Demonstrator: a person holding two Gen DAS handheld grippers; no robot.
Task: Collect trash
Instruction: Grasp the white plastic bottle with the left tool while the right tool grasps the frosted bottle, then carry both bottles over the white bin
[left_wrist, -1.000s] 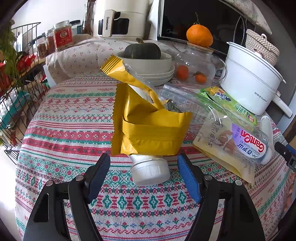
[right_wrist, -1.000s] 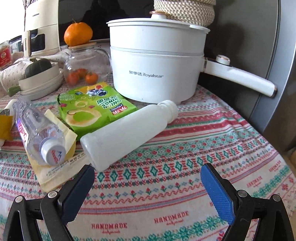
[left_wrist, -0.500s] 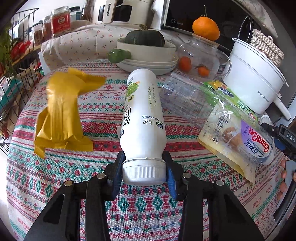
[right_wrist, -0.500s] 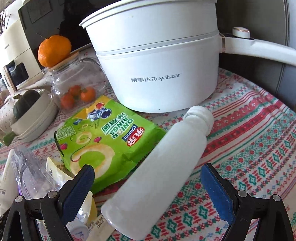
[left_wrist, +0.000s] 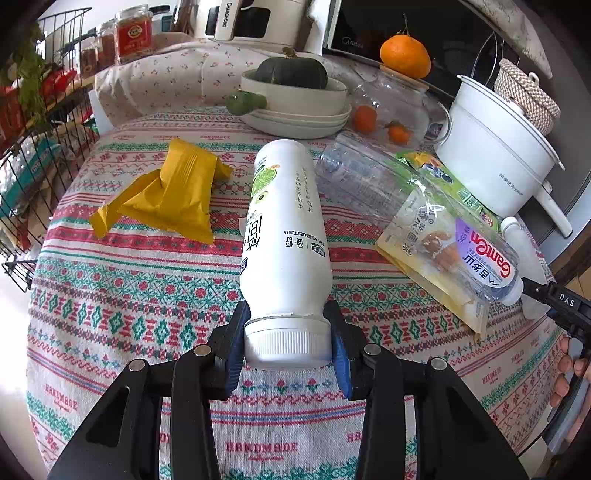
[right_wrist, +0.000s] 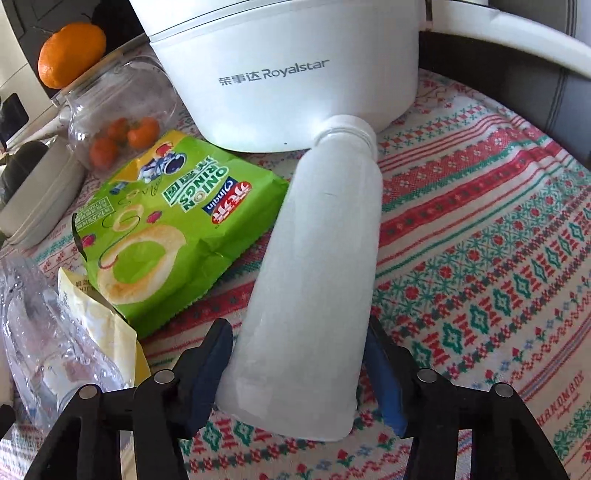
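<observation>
Left tongs (left_wrist: 288, 347) clamp a white yogurt bottle's (left_wrist: 284, 236) capped end; right tongs (right_wrist: 299, 373) straddle a frosted plastic bottle's (right_wrist: 314, 266) base, grip unclear.

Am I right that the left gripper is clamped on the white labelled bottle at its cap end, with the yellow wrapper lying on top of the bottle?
Not quite. The left gripper does clamp the white labelled bottle at its cap end, but the yellow wrapper lies on the tablecloth to the bottle's left, not on top of it. The left wrist view shows this.
</observation>
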